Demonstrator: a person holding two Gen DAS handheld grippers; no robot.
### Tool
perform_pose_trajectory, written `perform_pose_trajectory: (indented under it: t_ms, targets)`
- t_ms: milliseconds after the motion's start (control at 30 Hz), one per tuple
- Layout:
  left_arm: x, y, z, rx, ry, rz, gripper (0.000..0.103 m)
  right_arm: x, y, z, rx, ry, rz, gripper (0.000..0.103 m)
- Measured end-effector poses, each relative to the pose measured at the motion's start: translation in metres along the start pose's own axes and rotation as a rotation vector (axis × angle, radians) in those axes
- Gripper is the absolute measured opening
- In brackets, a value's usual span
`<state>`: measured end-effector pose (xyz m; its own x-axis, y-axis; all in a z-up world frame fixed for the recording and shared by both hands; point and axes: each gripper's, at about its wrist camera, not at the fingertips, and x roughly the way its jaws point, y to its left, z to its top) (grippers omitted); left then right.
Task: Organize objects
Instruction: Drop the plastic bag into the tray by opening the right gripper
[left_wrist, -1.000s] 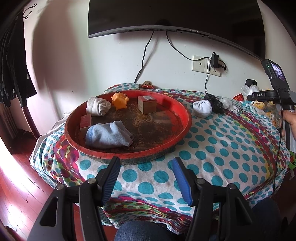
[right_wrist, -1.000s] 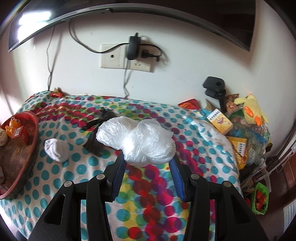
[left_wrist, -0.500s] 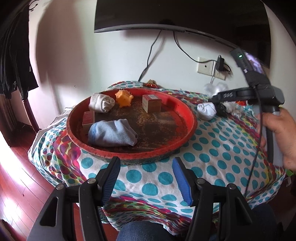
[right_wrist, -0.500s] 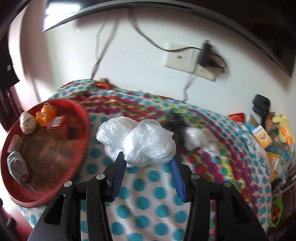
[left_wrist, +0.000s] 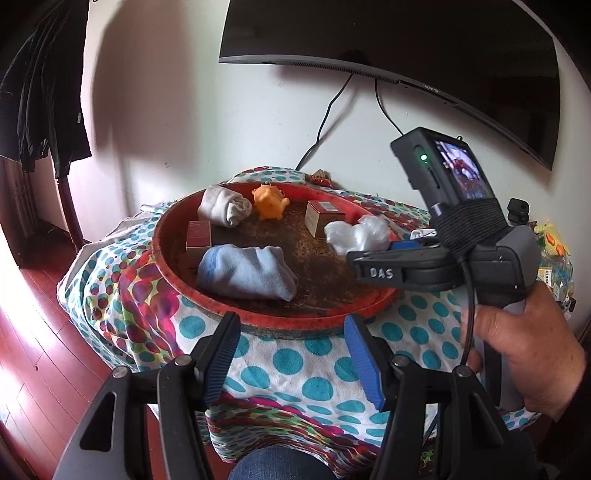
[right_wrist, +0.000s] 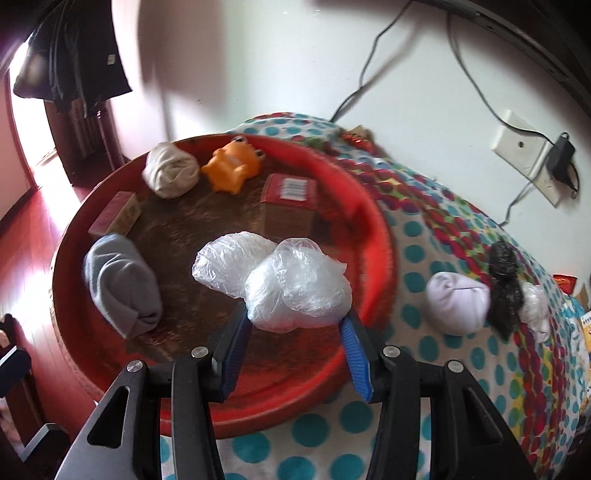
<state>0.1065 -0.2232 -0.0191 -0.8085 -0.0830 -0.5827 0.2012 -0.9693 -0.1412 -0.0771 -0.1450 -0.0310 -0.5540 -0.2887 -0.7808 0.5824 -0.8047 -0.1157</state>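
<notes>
A round red tray (left_wrist: 168, 275) (right_wrist: 373, 218) sits on the dotted tablecloth. It holds a blue-grey sock (left_wrist: 245, 271) (right_wrist: 120, 282), a beige sock (left_wrist: 223, 205) (right_wrist: 170, 173), an orange toy (left_wrist: 269, 201) (right_wrist: 232, 166) and two small boxes (left_wrist: 321, 218) (left_wrist: 197, 238). My right gripper (right_wrist: 295, 328) is shut on a crumpled clear plastic bag (right_wrist: 284, 280) (left_wrist: 356, 232) and holds it over the tray's right part. My left gripper (left_wrist: 291, 354) is open and empty, above the cloth in front of the tray.
A white sock (right_wrist: 456, 302), a black crumpled item (right_wrist: 504, 284) and another clear bag (right_wrist: 535, 304) lie on the cloth right of the tray. A wall socket with charger (right_wrist: 532, 158) and a TV (left_wrist: 406, 48) are behind. Packets clutter the far right edge (left_wrist: 552, 258).
My right gripper has carried the plastic bag leftward from the middle of the table to over the red tray. My left gripper has stayed open and nearly in place.
</notes>
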Motion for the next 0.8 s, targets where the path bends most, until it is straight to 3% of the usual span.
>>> perform_pose_trajectory:
  t_ms: [400,467,533,633,733,800]
  targets:
    - [0.005,0.001,-0.001,-0.009,0.022,-0.005,0.06,0.01,0.014,-0.009,-0.044,0.047,0.102,0.05]
    - [0.005,0.001,-0.001,-0.007,0.02,-0.005,0.06,0.008,0.017,-0.011,-0.059,0.04,0.1,0.058]
    - [0.003,0.001,0.0,-0.004,0.013,-0.004,0.06,-0.002,0.015,-0.011,-0.054,0.001,0.099,0.074]
    - [0.002,0.001,0.0,-0.005,0.007,-0.007,0.06,-0.025,0.002,-0.01,-0.038,-0.08,0.066,0.082]
    - [0.002,-0.001,0.0,0.0,0.002,-0.011,0.06,-0.054,-0.037,-0.01,0.041,-0.174,-0.034,0.098]
    - [0.001,-0.005,0.0,0.014,-0.003,-0.018,0.06,-0.065,-0.068,-0.013,0.101,-0.204,-0.114,0.101]
